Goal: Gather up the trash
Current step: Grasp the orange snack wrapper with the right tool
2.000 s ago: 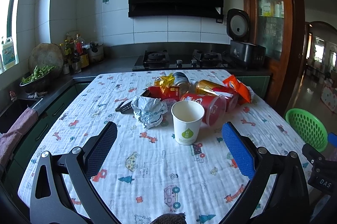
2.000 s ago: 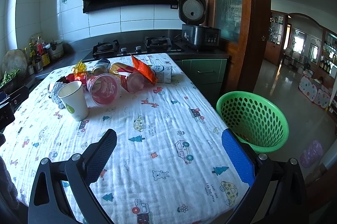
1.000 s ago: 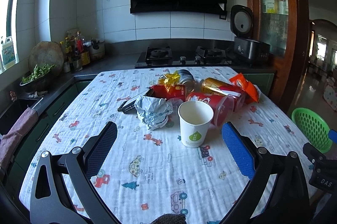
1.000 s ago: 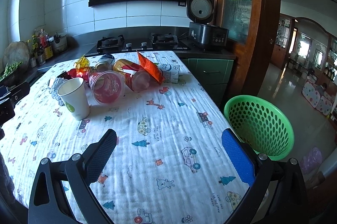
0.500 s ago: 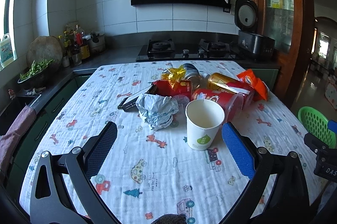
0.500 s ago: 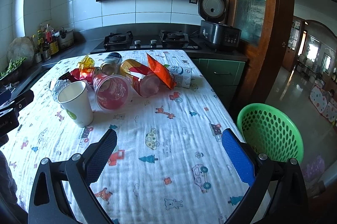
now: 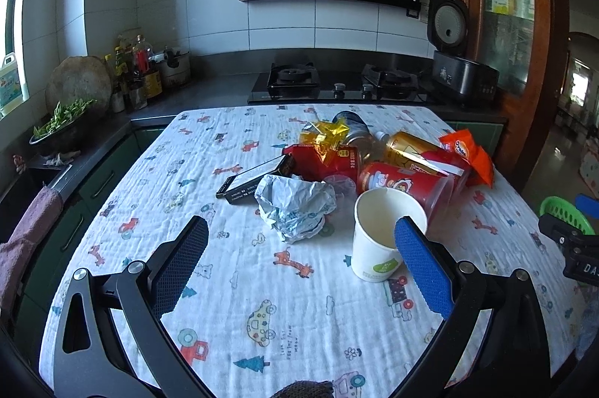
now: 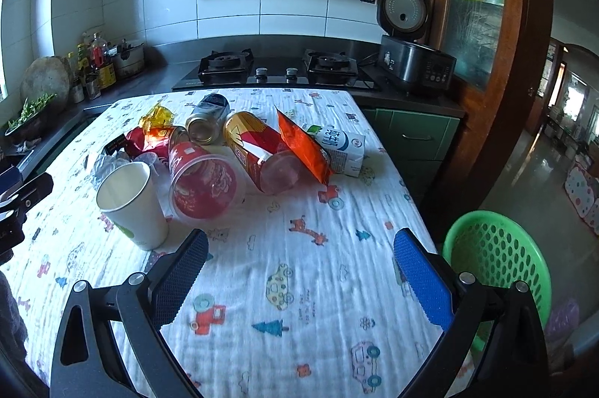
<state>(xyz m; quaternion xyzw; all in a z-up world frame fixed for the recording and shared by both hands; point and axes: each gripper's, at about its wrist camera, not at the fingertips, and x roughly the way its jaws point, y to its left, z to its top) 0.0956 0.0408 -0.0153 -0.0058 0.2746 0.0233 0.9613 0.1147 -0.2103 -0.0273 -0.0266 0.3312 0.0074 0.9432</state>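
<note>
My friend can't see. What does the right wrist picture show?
An open right gripper hovers over a cartoon-print tablecloth. Ahead lie a white paper cup, tipped red plastic cups and an orange snack bag; a green mesh basket sits right.

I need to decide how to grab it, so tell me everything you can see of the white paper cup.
The white paper cup stands upright and open-topped on the patterned tablecloth, at the near edge of the trash pile. It looks like plain paper with a rolled rim and a green leaf logo low on its side. Inside looks empty. A clear plastic cup with red print lies on its side right beside it; contact is unclear. Crumpled paper sits apart on its other side. Neither gripper touches it.
</note>
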